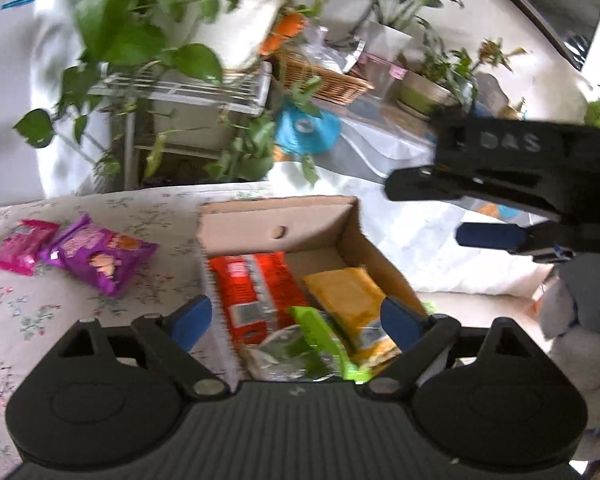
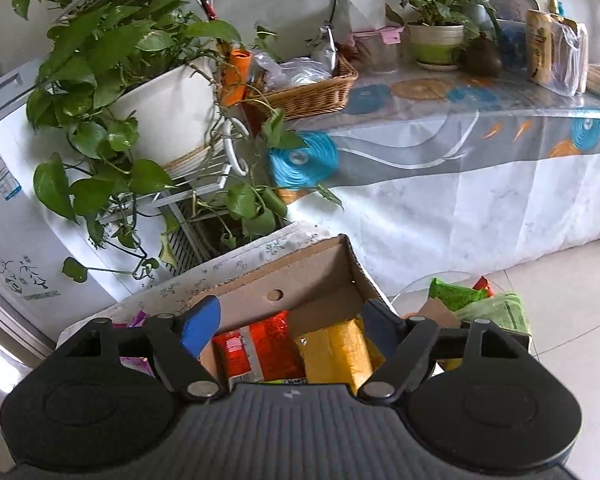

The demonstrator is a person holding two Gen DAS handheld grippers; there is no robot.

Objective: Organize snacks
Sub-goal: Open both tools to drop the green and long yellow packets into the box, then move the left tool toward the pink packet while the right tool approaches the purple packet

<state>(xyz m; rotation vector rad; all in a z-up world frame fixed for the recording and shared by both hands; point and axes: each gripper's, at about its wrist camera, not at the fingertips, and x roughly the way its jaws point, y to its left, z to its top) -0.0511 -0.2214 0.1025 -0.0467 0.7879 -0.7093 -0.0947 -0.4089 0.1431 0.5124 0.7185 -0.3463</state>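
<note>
A cardboard box [image 1: 276, 220] stands on the floral cloth and holds a red packet [image 1: 252, 288], a yellow packet [image 1: 348, 296] and a green packet [image 1: 320, 344]. My left gripper [image 1: 296, 320] is open and empty above the box's near end. A purple packet [image 1: 104, 256] and a pink packet [image 1: 24, 246] lie on the cloth to the left. My right gripper [image 2: 290, 328] is open and empty over the same box [image 2: 300, 276], above the red packet [image 2: 260, 344] and yellow packet [image 2: 336, 352]. It also shows in the left wrist view [image 1: 440, 216], right of the box.
A potted vine [image 2: 112, 80] on a white wire stand [image 2: 204, 184] rises behind the box. A clothed table [image 2: 460, 152] carries a wicker basket [image 2: 308, 92] and plant pots. A bag of green packets [image 2: 480, 304] sits on the tiled floor at right.
</note>
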